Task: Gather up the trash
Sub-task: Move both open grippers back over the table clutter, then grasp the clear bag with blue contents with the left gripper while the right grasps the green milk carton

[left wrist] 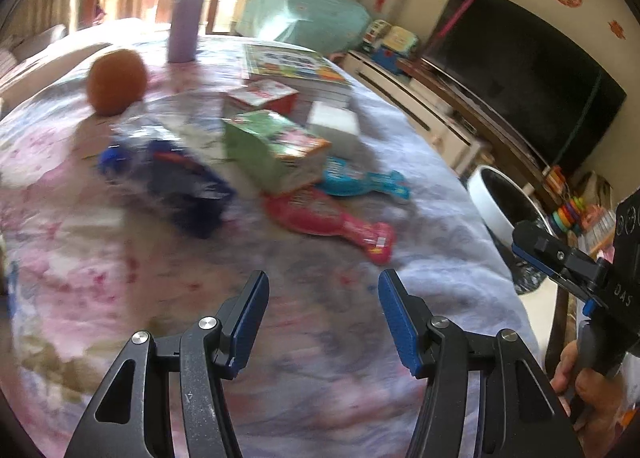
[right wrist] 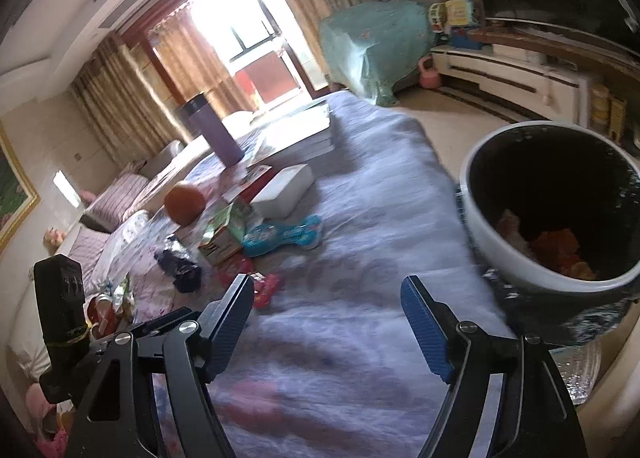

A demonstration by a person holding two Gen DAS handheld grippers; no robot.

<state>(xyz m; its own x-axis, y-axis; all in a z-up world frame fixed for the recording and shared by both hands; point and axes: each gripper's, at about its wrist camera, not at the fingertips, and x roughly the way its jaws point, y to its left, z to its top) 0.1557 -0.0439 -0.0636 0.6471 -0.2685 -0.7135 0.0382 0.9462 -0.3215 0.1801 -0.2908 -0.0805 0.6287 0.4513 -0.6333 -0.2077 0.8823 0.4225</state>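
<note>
Left wrist view is showing the left gripper [left wrist: 324, 286] hovering, jaws part open and empty. Just beside the green carton [left wrist: 276, 146], on its near side, is lying the red wrapper [left wrist: 328, 218]: light, crinkly, slippery, best pinched at its flat tail. Right gripper [right wrist: 328, 294] is gaping, empty.

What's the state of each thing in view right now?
left gripper: jaws open, empty
right gripper: jaws open, empty
trash bin: open, some trash inside
green carton: lying tilted
pink wrapper: flat on table
blue wrapper: flat on table
purple bottle: upright, capped
</note>
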